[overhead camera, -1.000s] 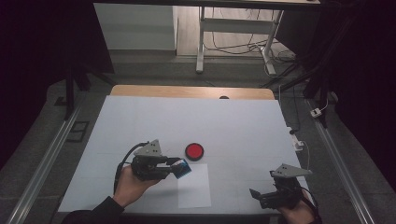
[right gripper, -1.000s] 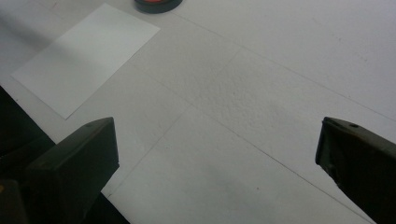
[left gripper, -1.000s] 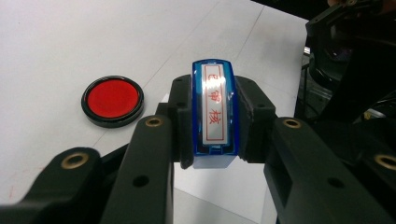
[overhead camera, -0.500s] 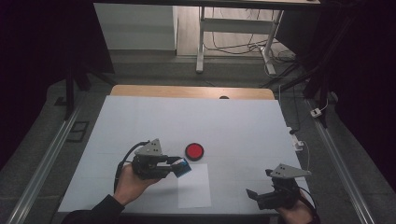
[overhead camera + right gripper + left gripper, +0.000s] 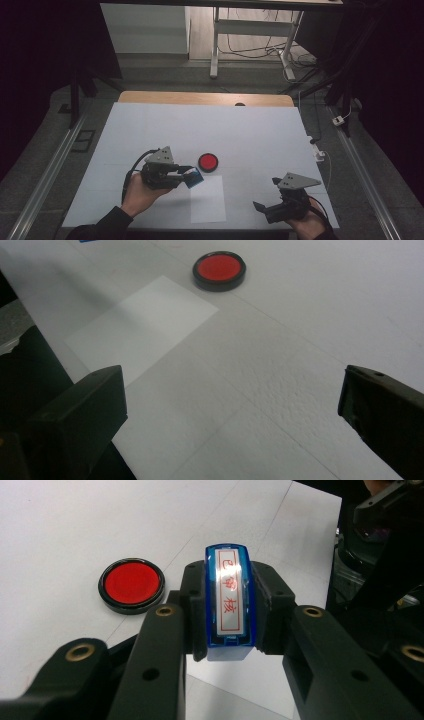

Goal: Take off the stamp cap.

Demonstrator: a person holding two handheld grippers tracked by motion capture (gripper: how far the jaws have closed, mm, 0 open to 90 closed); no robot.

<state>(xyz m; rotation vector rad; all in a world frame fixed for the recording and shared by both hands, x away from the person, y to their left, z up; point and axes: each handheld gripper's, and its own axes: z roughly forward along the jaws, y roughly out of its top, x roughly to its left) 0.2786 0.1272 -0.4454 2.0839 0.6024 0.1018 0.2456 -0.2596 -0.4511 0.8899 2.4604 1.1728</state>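
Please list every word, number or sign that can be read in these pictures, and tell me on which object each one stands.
"已审核", red characters in a red frame, on the silver label of the blue stamp that the left tongs hold; the middle character is partly lost in glare, so that reading is less sure.
The red ink pad, the white sheet of paper and the right tongs bear no readable text.

Blue stamp (image 5: 228, 600) with a silvery label bearing red characters inside a thin red frame; ink pad (image 5: 131, 585) bright red in a black ring; paper sheet (image 5: 208, 198) plain white on the pale grey-white table cover (image 5: 150, 130); gripper jaws black with brass-coloured screws
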